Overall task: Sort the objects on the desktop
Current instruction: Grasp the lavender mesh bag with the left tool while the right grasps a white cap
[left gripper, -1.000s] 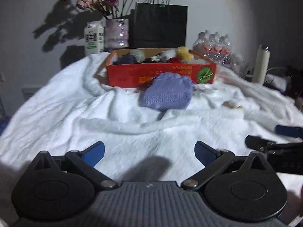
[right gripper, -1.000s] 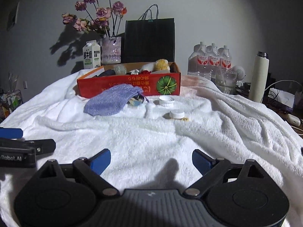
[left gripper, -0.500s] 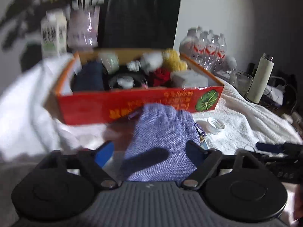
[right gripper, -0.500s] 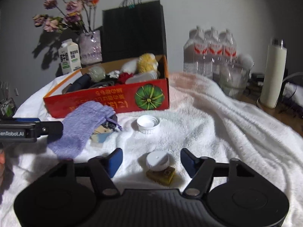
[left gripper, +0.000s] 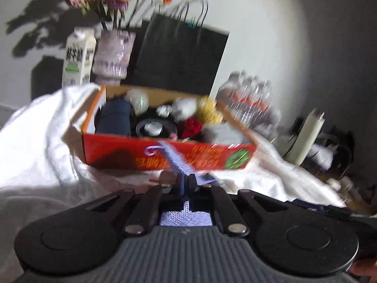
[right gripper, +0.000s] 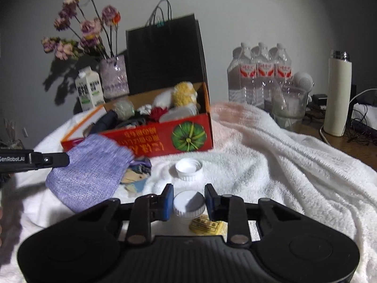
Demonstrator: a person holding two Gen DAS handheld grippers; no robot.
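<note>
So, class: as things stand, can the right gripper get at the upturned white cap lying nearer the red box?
Probably not directly: the right gripper already brackets another white cap, which sits between it and the upturned cap.

We see a dim room in both views. The left wrist view is smeared with blur, worst on the clear plastic water bottles (left gripper: pixel 249 99). The right wrist view is sharper. Light falls from the front and makes the fluffy white towel (right gripper: pixel 271 155) glow bright. The dried pink flowers (right gripper: pixel 80 30) throw a dark shadow on the grey wall (right gripper: pixel 259 11). The corners turn black and lines bend near the edges.
</note>
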